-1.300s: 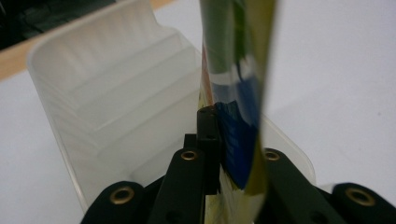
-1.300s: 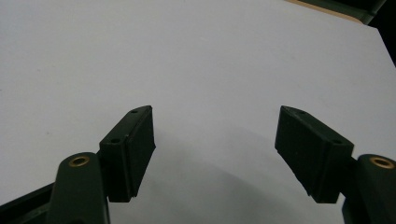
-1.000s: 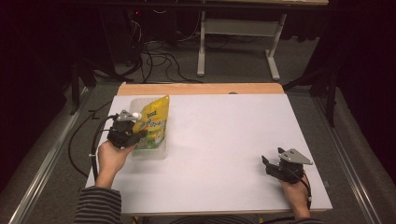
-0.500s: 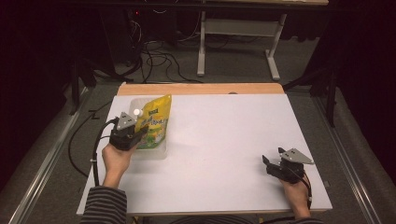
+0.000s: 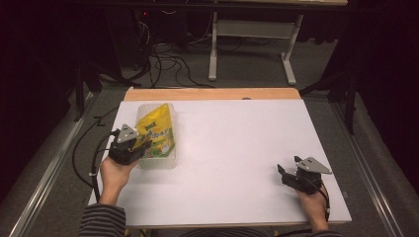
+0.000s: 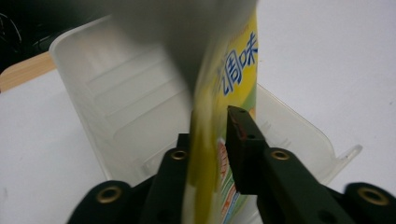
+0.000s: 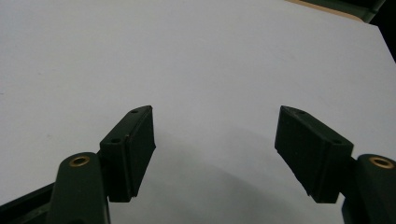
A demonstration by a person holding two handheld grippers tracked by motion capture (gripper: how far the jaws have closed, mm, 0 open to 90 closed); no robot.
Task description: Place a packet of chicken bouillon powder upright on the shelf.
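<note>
A glossy yellow plastic pouch (image 5: 157,132) sits in a translucent, smooth plastic tub (image 6: 116,102); the white table (image 5: 237,148) looks matt.

this looks like a lab or test room set up for recording, not a home. a plain white tabletop (image 5: 237,148) with a bare wooden strip (image 5: 212,94) along its far edge stands on grey carpet (image 5: 316,89). behind it, loose black cables (image 5: 163,64) trail over the floor past the metal legs of another desk (image 5: 289,59), and the surroundings are dark and unfurnished.
</note>
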